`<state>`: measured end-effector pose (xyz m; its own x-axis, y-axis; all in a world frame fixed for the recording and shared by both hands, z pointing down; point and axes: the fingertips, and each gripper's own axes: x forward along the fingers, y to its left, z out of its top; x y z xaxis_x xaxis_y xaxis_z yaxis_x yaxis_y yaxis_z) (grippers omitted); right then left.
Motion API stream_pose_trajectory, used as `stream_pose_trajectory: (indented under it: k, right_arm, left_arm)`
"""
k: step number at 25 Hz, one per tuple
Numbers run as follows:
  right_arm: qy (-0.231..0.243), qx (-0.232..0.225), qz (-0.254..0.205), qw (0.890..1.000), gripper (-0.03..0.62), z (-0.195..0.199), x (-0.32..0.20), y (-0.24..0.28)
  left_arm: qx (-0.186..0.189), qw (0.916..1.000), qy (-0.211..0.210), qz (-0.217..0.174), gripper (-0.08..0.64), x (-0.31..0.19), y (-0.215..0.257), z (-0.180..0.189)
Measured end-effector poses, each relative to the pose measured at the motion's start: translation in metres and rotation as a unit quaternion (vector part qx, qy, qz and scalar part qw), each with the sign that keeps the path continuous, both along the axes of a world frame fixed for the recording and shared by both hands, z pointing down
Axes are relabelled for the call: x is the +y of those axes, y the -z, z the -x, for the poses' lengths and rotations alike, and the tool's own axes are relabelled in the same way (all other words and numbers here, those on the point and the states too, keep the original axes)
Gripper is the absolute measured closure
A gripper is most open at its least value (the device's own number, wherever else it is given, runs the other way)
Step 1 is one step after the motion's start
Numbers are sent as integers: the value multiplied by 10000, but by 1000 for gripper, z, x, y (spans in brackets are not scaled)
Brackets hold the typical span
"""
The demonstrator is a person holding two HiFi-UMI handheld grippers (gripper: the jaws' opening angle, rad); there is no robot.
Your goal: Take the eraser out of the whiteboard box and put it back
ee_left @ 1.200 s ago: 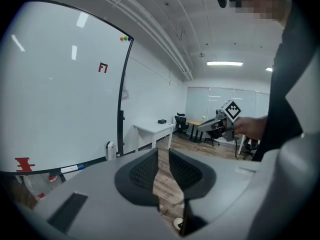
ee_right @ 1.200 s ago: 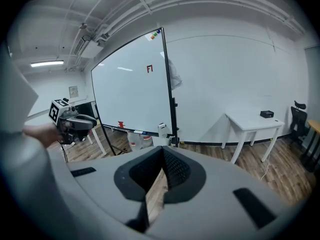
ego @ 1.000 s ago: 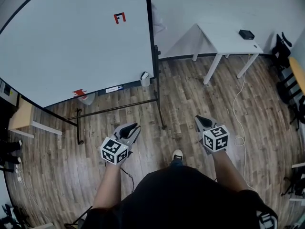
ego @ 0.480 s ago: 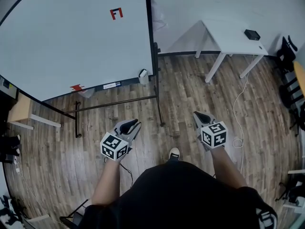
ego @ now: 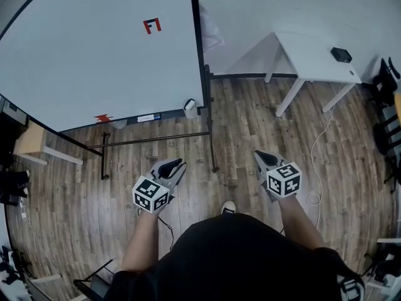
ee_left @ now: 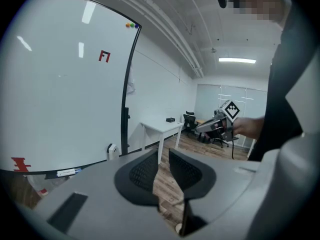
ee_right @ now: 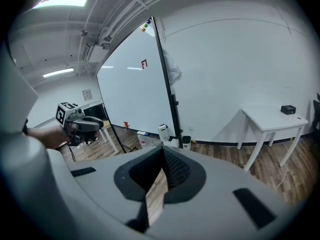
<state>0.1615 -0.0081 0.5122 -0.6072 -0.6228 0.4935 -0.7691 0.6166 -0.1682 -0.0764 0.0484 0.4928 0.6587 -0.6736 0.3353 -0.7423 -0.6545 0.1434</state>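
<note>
While both hands hung low over the floor (ego: 250, 124), I read the left gripper (ego: 173, 165) and right gripper (ego: 262, 158) as empty, each with its jaws together and nothing between them. The eraser itself I could not make out. I judged it sat in the small white box (ego: 190, 107) at the lower right corner of the whiteboard (ego: 94, 55), well apart from both grippers. The box showed dark at its top, too small to tell what. An eraser of this kind should be light, with a stiff back and a soft felt face, so I reckoned to pinch its long sides where it stood clear of the box. Off to the right a white surface (ego: 313, 52) stood by the wall, carrying one black item (ego: 341, 54).
</note>
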Motion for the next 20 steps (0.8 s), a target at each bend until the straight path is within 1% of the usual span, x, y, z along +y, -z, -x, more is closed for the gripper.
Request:
stream_pose_trajectory:
  k: [3,5,11,20]
  right_arm:
    - [43,-298,-188,9994,597,-2,-16,7]
    - [98,-408,-241,9988,597,-2,-25,10]
    - [365,-385,-158,9985,597,-5,-44,4]
    - [611,-418,-32,9973,597,-26,-73,-8]
  left_arm:
    - [-39,10000,49,24,485,-9,-2,-6]
    - [-65,9999,91,57,483,-14,-4,-9]
    - [-68,9994,310,120,483,-33,-10,-12]
    - [-128,9987,470,136,482,-64,-14,-35]
